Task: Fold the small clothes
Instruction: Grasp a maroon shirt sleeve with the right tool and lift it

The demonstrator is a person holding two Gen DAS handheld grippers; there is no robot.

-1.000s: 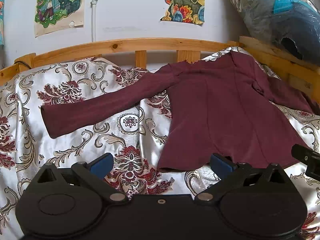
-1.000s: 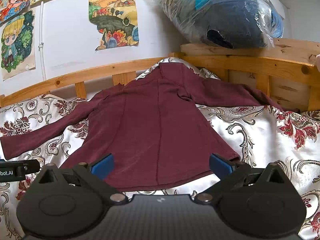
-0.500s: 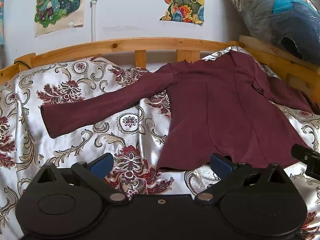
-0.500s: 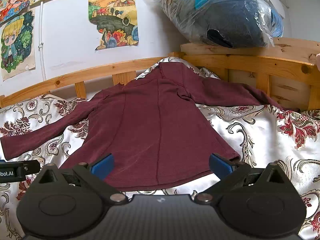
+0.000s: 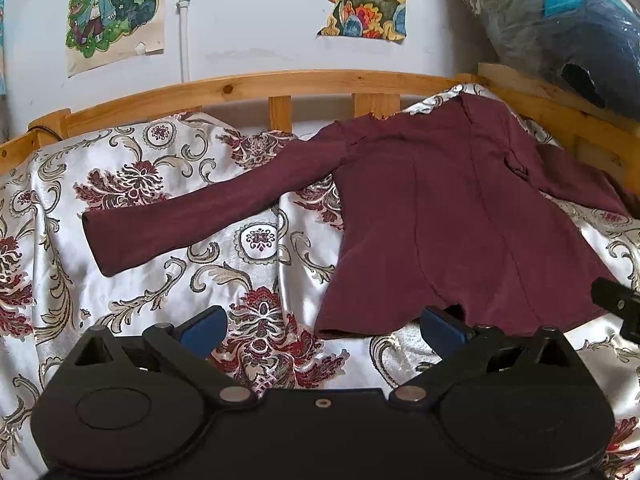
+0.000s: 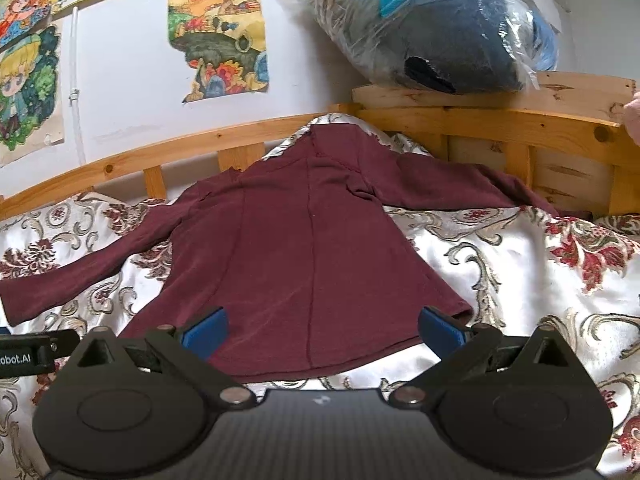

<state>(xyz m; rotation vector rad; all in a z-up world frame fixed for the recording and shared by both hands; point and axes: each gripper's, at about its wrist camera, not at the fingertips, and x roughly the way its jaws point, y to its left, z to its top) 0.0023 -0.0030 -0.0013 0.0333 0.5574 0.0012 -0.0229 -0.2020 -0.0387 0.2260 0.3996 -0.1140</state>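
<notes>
The left view alone showed the whole left sleeve (image 5: 200, 220); the right view alone showed a hand (image 6: 633, 118) at the right edge. The top (image 6: 304, 256) lay flat mid-frame. Both the left gripper (image 5: 324, 326) and right gripper (image 6: 322, 328) were spread wide, empty, at the hem.

Matt maroon knit top (image 5: 448, 216), glossy satin bedspread (image 5: 168, 280), smooth wooden bed rail (image 5: 248, 86), crinkly plastic bag (image 6: 432, 28)

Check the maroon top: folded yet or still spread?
Spread. The maroon top lies flat on the bedspread, both sleeves out to the sides, hem unfolded; neither tongs holds it.
</notes>
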